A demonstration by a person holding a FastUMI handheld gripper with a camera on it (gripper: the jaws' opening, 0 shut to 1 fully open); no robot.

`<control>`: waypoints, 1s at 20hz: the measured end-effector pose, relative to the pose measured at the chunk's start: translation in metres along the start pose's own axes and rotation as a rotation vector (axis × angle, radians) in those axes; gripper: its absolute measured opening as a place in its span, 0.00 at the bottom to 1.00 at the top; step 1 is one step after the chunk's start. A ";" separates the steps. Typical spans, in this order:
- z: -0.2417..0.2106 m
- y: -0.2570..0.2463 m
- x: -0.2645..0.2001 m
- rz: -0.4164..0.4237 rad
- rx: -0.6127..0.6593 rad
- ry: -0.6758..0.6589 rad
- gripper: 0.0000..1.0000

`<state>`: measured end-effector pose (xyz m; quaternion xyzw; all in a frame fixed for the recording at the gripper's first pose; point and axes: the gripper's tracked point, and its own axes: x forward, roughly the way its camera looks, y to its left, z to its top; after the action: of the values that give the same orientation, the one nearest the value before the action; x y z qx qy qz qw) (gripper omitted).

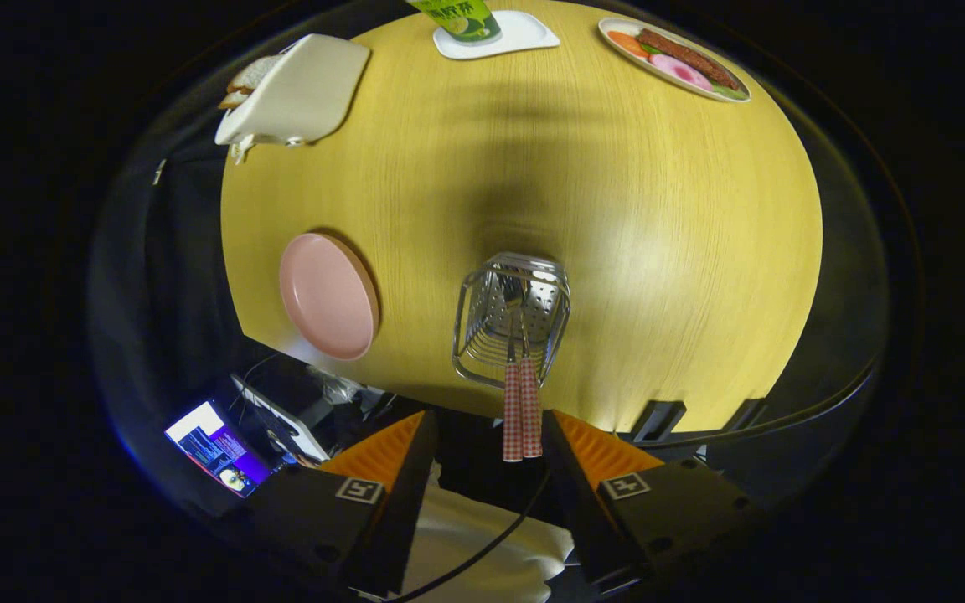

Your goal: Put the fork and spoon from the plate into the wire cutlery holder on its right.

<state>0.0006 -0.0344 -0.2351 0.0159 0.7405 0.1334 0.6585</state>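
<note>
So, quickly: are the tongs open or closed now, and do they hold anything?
Tongs: open, holding nothing; the two checked handles stand between the fingers, in the wire holder.

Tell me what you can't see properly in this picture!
- Heads of the fork and spoon: gripper view, inside the wire holder; glare and mesh blur which is which.
- Green can: top cut off at the table's far end.
- Toast: mostly behind the white rack.
- Tongs: open, around the handles without touching.
</note>
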 end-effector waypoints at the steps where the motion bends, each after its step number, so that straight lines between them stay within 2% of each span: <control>1: 0.001 0.006 -0.009 0.021 -0.001 -0.040 0.91; 3: 0.000 0.014 -0.019 0.053 -0.003 -0.099 0.99; 10: -0.002 0.034 -0.069 0.116 -0.021 -0.355 1.00; 16: -0.001 0.043 -0.116 0.088 -0.022 -0.688 1.00; 20: 0.000 0.045 -0.150 0.001 0.008 -0.981 0.99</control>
<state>0.0139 -0.0210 -0.0802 0.0798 0.3432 0.1078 0.9296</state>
